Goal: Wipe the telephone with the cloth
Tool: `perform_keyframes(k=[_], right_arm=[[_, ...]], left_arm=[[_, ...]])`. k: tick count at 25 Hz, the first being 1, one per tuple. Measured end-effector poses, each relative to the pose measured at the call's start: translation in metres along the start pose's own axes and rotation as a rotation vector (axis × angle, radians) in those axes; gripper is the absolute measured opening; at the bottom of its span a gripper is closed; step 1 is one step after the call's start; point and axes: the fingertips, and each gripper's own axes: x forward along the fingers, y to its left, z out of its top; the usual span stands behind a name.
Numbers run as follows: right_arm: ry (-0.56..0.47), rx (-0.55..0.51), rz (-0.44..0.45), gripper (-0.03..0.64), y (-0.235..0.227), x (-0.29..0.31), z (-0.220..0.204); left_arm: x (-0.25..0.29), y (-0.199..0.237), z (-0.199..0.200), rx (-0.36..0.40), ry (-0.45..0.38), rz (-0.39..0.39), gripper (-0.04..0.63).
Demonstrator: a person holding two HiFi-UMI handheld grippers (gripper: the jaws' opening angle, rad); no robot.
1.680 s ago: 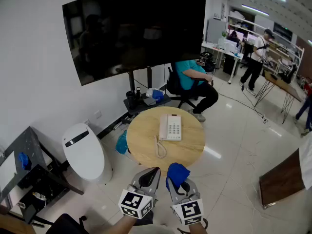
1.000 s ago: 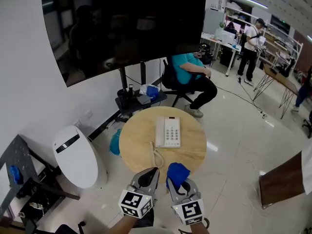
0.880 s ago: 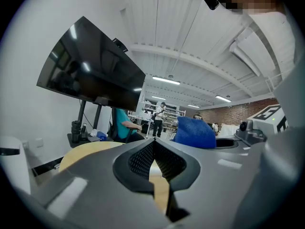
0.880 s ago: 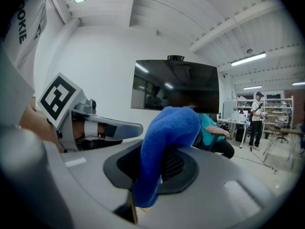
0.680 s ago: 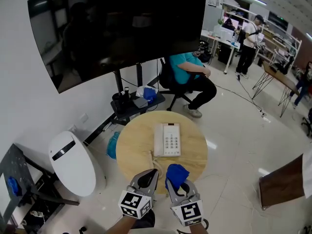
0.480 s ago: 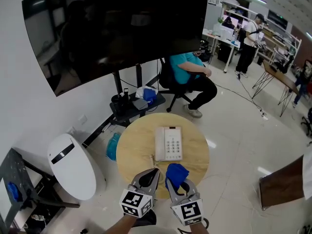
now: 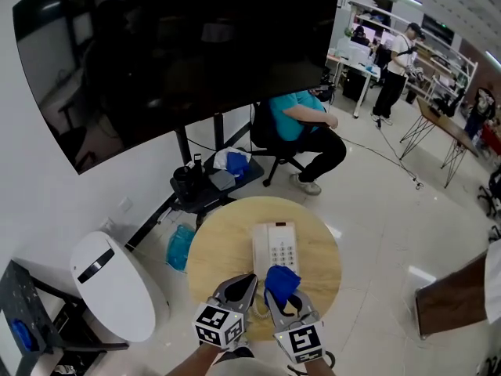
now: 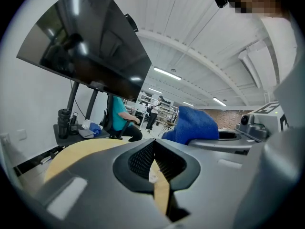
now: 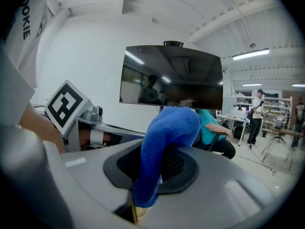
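Observation:
A white telephone [image 7: 278,249] with a curly cord lies on the round wooden table [image 7: 223,245]. Just in front of it, at the table's near edge, my right gripper [image 7: 275,294] is shut on a blue cloth [image 7: 282,283], which bulges out over its jaws [image 9: 169,128]. Beside it on the left, my left gripper [image 7: 243,289] is shut with nothing between its pads. The blue cloth [image 8: 195,126] shows to the right in the left gripper view.
A large dark screen [image 7: 172,53] on a stand rises behind the table. A person in a teal shirt [image 7: 293,120] sits on a chair beyond it. A white bin [image 7: 113,284] stands at the left, a brown panel [image 7: 458,292] at the right.
Both grippers have come forward toward the table, side by side. The telephone now lies just ahead of the cloth, and the table's near edge is under the gripper tips.

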Motion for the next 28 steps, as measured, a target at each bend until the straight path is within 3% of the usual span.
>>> perform_keyframes(k=[7, 15, 21, 28], right_arm=[[0.019, -0.012, -0.022, 0.061, -0.009, 0.033, 0.004], [0.043, -0.024, -0.054, 0.06, -0.019, 0.046, 0.0], [0.059, -0.02, -0.069, 0.06, -0.03, 0.05, -0.008], [0.079, -0.005, -0.076, 0.061, -0.05, 0.045, -0.02]], left_arm=[[0.02, 0.038, -0.004, -0.069, 0.019, -0.029, 0.007], [0.053, 0.073, -0.04, -0.248, 0.094, -0.106, 0.098], [0.091, 0.097, -0.077, -0.35, 0.197, -0.181, 0.165], [0.118, 0.127, -0.113, -0.465, 0.259, -0.167, 0.184]])
